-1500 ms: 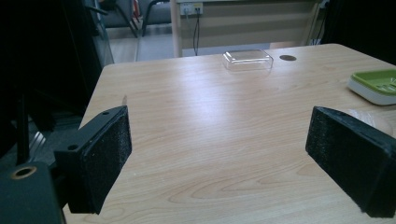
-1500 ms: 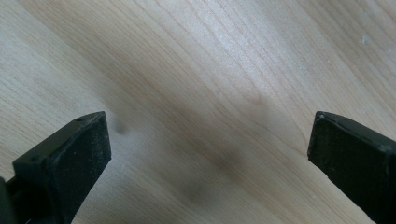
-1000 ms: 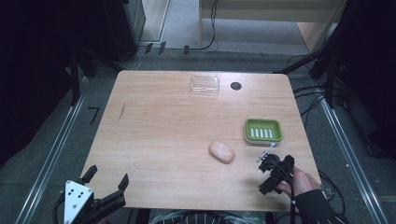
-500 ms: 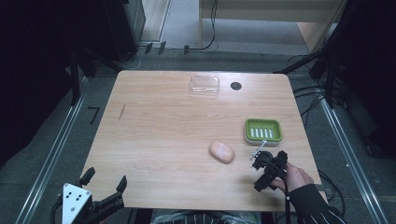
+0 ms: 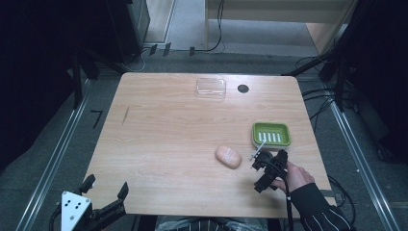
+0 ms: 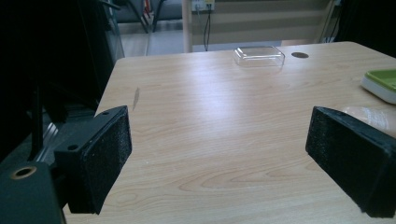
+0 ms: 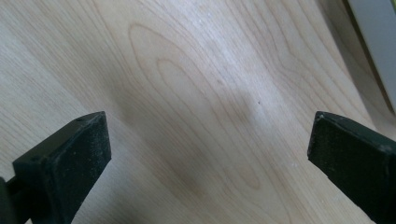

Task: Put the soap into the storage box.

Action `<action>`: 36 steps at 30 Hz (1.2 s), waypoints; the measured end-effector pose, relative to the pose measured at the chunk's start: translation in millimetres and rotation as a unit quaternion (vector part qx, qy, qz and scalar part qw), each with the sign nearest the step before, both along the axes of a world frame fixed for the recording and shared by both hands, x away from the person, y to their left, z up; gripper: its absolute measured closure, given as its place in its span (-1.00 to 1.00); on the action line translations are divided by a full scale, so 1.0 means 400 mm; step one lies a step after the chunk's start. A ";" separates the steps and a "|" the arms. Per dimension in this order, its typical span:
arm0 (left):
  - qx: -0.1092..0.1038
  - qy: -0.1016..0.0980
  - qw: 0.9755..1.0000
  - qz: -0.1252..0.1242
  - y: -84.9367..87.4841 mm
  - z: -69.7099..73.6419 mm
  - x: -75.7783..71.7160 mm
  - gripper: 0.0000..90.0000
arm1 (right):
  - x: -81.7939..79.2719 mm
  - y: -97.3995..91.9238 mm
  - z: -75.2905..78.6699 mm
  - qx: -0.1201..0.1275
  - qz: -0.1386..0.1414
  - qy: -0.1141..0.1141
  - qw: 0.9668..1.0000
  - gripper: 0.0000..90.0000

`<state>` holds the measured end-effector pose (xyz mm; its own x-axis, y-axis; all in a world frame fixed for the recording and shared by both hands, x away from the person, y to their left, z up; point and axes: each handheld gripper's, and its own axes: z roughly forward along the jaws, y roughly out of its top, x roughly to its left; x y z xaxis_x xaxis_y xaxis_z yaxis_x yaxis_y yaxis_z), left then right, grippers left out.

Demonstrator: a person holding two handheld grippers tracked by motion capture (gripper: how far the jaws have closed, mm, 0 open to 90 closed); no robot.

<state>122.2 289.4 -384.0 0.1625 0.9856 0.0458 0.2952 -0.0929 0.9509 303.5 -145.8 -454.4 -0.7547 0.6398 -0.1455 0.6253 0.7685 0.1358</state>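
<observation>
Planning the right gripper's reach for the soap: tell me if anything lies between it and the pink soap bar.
Nothing visible does. The right gripper, jaws open, sits just right of the soap bar with only bare table between them. The green soap dish lies behind the gripper, off that path.

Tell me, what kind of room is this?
Probably a lab or workshop set up for recording, not a home. A bare wooden table stands between metal rails, cables trail across the grey floor, and a person holds a black claw in each hand.
</observation>
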 end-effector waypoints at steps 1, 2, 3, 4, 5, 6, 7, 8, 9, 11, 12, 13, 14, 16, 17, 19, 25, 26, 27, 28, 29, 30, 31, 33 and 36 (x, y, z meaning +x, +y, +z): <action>0.002 0.001 1.000 -0.002 0.000 0.000 0.000 -0.84 | 0.002 0.007 0.001 0.000 0.000 -0.002 1.000 -1.00; 0.001 0.000 1.000 -0.002 0.000 0.000 0.000 -0.84 | 0.002 0.007 0.001 0.000 0.000 -0.002 1.000 -1.00; -0.002 0.000 1.000 -0.001 0.001 0.000 0.001 -0.84 | 0.003 0.009 0.002 0.002 -0.002 0.000 1.000 -1.00; -0.001 0.001 1.000 0.000 0.001 -0.001 0.002 -0.84 | 0.007 0.012 0.003 0.001 0.001 -0.001 1.000 -1.00; -0.001 0.001 1.000 0.000 0.001 0.000 0.002 -0.84 | 0.009 0.015 0.004 0.002 -0.001 -0.003 1.000 -1.00; -0.001 0.001 1.000 -0.002 0.002 0.000 0.001 -0.84 | 0.011 0.016 0.006 0.000 0.001 -0.002 1.000 -1.00; -0.001 0.001 1.000 -0.001 0.002 0.000 0.001 -0.84 | 0.018 0.020 0.008 0.005 0.000 -0.003 1.000 -1.00; -0.001 0.001 1.000 -0.001 0.002 0.000 0.001 -0.84 | 0.018 0.020 0.008 0.005 0.000 -0.003 1.000 -1.00; -0.001 0.002 1.000 0.001 0.003 0.000 0.000 -0.84 | 0.022 0.024 0.008 0.005 0.003 -0.002 1.000 -1.00; 0.000 0.002 1.000 0.001 0.004 -0.001 -0.001 -0.84 | 0.025 0.027 0.009 0.003 0.005 -0.002 1.000 -1.00; -0.002 0.001 1.000 0.002 0.004 -0.001 -0.002 -0.84 | 0.027 0.030 0.008 0.005 0.005 -0.004 1.000 -1.00; -0.003 0.001 1.000 0.003 0.005 -0.001 -0.003 -0.84 | 0.033 0.040 0.007 0.002 0.009 -0.004 1.000 -1.00; -0.003 0.000 1.000 0.003 0.005 0.000 -0.004 -0.84 | 0.033 0.040 0.007 0.002 0.009 -0.004 1.000 -1.00; 0.000 -0.001 1.000 0.001 0.003 0.000 -0.005 -0.84 | 0.037 0.047 0.006 0.001 0.013 -0.004 1.000 -1.00; 0.001 -0.001 1.000 0.001 0.002 0.000 -0.006 -0.84 | 0.040 0.052 0.006 -0.003 0.017 -0.002 1.000 -1.00; 0.002 0.000 1.000 0.002 0.002 0.000 -0.005 -0.84 | 0.044 0.060 0.005 -0.004 0.024 -0.003 1.000 -1.00; -0.003 -0.002 1.000 0.004 0.006 -0.001 -0.008 -0.84 | 0.060 0.089 0.009 -0.005 0.035 -0.005 0.999 -1.00; -0.003 -0.002 1.000 0.005 0.006 0.000 -0.010 -0.84 | 0.060 0.089 0.009 -0.005 0.035 -0.005 0.999 -1.00; -0.002 -0.003 1.000 0.004 0.006 0.000 -0.010 -0.84 | 0.064 0.094 0.010 -0.004 0.038 -0.006 0.999 -1.00; -0.001 -0.002 1.000 0.004 0.006 0.000 -0.010 -0.84 | 0.066 0.098 0.011 -0.004 0.035 -0.005 0.999 -1.00; 0.000 -0.002 1.000 0.004 0.005 0.000 -0.010 -0.84 | 0.069 0.101 0.011 -0.003 0.035 -0.007 0.999 -1.00; 0.000 -0.003 1.000 0.004 0.005 -0.001 -0.009 -0.84 | 0.072 0.103 0.013 -0.002 0.038 -0.006 0.999 -1.00; 0.000 -0.002 1.000 0.005 0.005 -0.001 -0.008 -0.84 | 0.078 0.108 0.015 0.002 0.036 -0.006 0.999 -1.00; -0.001 -0.001 1.000 0.005 0.007 -0.001 -0.008 -0.84 | 0.082 0.110 0.015 0.002 0.039 -0.005 0.999 -1.00; -0.001 -0.002 1.000 0.005 0.007 -0.001 -0.011 -0.84 | 0.092 0.118 0.013 0.004 0.038 -0.001 0.999 -1.00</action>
<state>117.9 292.3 -384.2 0.1524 0.9873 0.0443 0.2928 -0.0879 0.9521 340.3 -98.6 -449.2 -0.8012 0.5811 -0.1431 0.5642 0.8131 0.1429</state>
